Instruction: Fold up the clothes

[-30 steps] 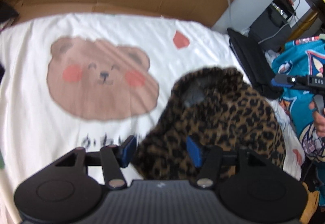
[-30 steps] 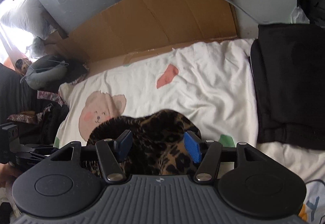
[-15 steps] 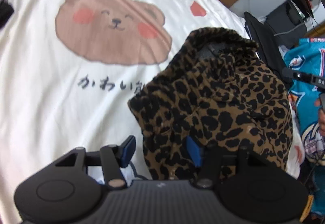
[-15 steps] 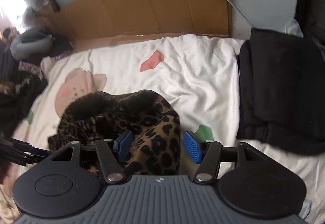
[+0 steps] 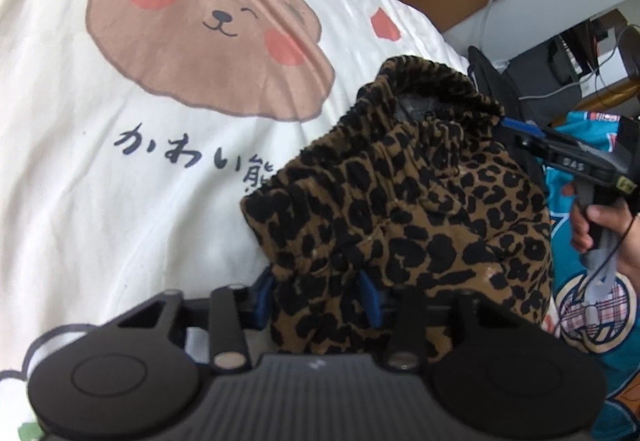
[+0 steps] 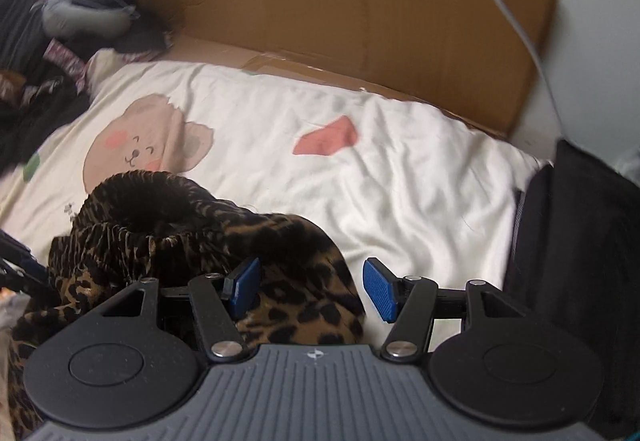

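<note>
A leopard-print garment (image 5: 420,209) lies in a rumpled heap on the white bedsheet (image 5: 120,201), beside the printed brown bear face (image 5: 208,29). It is brown with black spots, soft and fuzzy looking. Its gathered elastic waistband (image 5: 424,81) stands up at the far end, gaping open to show a dark grey lining. The near edge bunches into thick folds, and from the right wrist view the cloth (image 6: 248,249) slumps leftwards.

There was one leopard-print garment (image 5: 420,209), at five o'clock from the one bear print (image 5: 208,25) on one white sheet (image 5: 100,201). Two grippers showed, left (image 5: 318,297) and right (image 6: 312,289). One cardboard sheet (image 6: 360,21) stood at twelve o'clock, one black pile (image 6: 580,261) at three.
</note>
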{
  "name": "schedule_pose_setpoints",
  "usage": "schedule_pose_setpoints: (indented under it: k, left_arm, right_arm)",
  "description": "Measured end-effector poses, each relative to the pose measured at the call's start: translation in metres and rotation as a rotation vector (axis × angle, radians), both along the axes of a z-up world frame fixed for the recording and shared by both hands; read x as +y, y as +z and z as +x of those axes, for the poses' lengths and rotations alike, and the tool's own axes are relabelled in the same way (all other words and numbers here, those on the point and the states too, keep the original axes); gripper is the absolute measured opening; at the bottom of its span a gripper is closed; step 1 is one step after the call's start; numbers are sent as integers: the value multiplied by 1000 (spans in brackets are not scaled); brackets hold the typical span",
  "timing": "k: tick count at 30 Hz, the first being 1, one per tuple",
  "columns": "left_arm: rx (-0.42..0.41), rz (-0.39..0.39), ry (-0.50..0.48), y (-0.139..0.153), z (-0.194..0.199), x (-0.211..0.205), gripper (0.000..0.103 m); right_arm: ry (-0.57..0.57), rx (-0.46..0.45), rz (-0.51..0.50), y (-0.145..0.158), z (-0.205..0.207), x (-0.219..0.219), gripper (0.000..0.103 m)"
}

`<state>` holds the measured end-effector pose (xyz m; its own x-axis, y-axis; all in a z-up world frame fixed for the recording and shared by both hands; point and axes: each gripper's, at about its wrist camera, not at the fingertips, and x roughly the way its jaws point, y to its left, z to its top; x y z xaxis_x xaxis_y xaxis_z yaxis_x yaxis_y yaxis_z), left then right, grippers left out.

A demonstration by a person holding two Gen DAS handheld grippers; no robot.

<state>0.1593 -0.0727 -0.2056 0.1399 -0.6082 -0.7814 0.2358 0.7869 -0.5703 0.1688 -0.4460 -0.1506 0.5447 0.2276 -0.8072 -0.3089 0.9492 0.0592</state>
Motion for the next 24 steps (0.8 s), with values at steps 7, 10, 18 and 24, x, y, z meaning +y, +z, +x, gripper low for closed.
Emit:
schedule_pose_setpoints:
  k: [7,10,18,24]
  left_arm:
    - [-56,-34,11,13,4,12,18]
    - [-112,-34,3,24,10,13,16]
    - [-296,34,38,58,36,22,14]
    - [-287,108,47,52,46,26,17]
  right_arm:
    - [133,-29,-99,-8,6,25,63]
    - [144,-44,-77,-10,14,28,62]
    - [122,-56,-56,-19,47,19,20]
    - [53,-45,3,-29,72,11,21]
